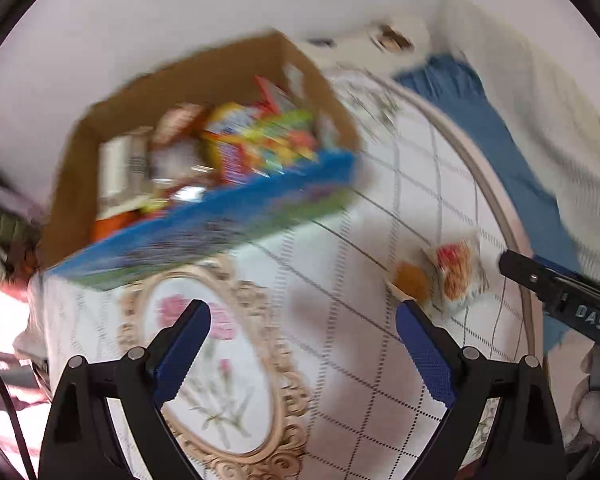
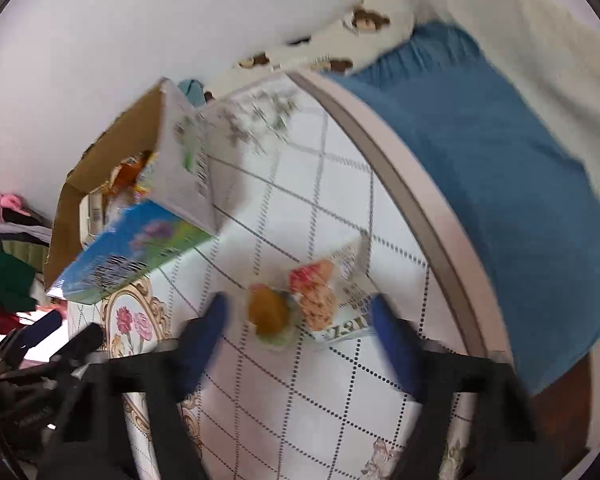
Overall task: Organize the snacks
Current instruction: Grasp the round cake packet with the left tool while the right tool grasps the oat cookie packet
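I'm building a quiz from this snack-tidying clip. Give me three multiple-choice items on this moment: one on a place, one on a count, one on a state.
1. Where do the loose snack packets lie?
A. in the box
B. on the tablecloth beside the box
C. on the blue bedding

2. How many loose packets are out on the cloth?
A. two
B. four
C. none

3. How does the right gripper stand?
A. shut on a packet
B. shut, holding nothing
C. open, one finger either side of the packets

Answers:
1 B: the round brown snack and the clear packet rest on the tablecloth, apart from the cardboard box.
2 A: only those two show outside the box.
3 C: the right gripper has its fingers spread wide, gripping nothing.
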